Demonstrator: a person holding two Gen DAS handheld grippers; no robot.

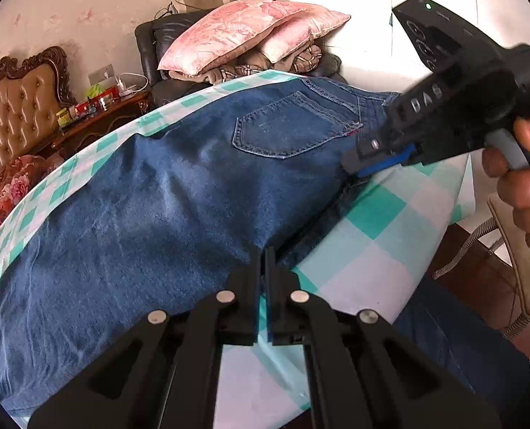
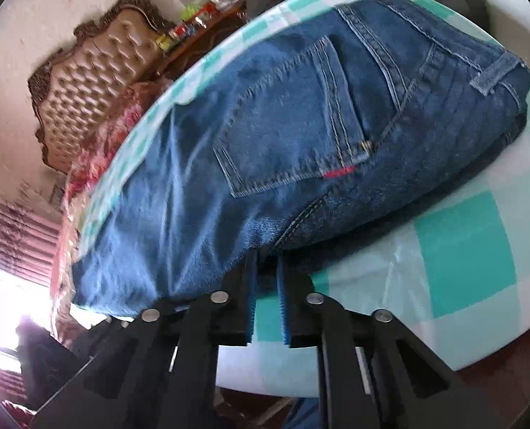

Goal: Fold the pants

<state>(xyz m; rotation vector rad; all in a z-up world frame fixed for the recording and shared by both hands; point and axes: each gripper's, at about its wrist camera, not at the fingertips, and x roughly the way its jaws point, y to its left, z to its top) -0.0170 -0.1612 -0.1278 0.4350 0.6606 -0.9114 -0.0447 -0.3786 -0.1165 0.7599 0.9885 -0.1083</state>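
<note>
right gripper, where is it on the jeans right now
In the left wrist view the right gripper is at the right, on the near edge of the jeans just below the back pocket, over the checked cloth.

both wrist cameras look close and low across the jeans point(image 1: 179, 193) toward the headboard point(image 2: 97, 82).

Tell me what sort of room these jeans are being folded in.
Most likely a bedroom in a home. A tufted headboard stands against the papered wall, pink pillows and blankets are piled on a dark armchair, and the jeans lie on a table with a checked cloth.
</note>
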